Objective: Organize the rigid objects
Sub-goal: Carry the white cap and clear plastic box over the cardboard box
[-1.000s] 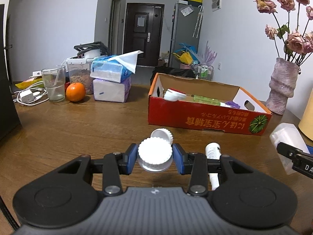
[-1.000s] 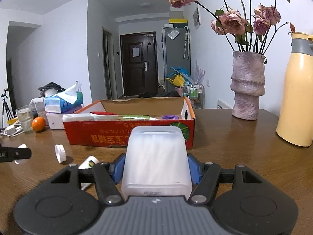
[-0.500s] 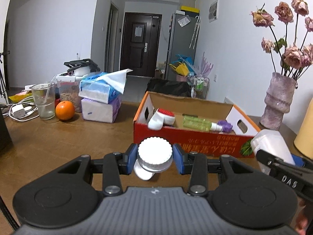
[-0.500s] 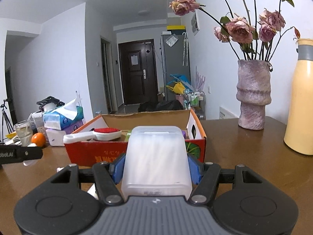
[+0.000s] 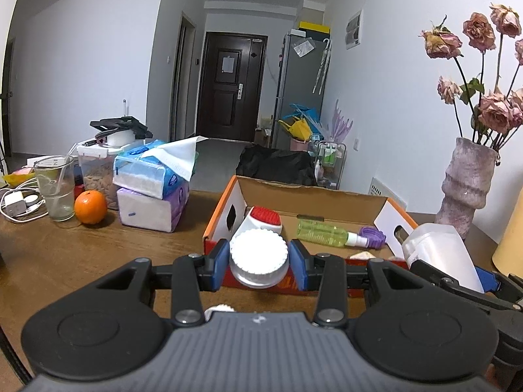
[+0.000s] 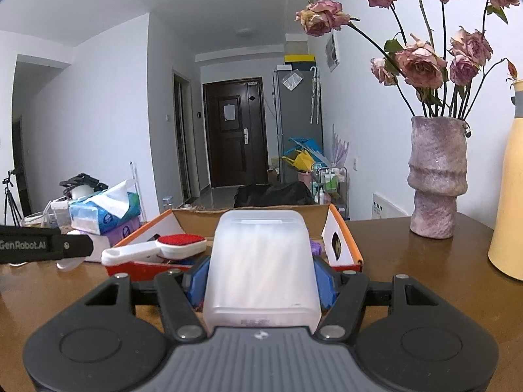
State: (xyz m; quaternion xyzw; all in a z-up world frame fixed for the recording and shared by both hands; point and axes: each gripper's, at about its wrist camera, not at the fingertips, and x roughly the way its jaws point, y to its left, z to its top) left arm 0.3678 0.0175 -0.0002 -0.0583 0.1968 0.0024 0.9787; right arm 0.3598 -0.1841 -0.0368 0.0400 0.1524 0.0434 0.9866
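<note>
Cap [image 5: 259,254] is clamped edgewise between the narrow-set jaws of the left gripper [image 5: 259,259], ribbed rim against both blue pads — a grip across the diameter keeps the disc from rotating out. It hangs clear of the worktop [image 5: 81,254], just in front of the box [image 5: 330,196] at its near-left corner. The right gripper [image 6: 261,281] has its jaws about half spread and pressed on the sides of a translucent tub [image 6: 261,261], held lengthwise so the wide body sits square between the pads; it faces the near wall of the box.

The box lies mid-worktop, open top up, and serves as the collection point. It holds a brush [image 5: 263,220] at the left end, a green bottle [image 5: 323,233] and a purple cap [image 5: 372,236] toward the right. Judged step: carry both items over the near wall, then release — free floor shows near the middle.
</note>
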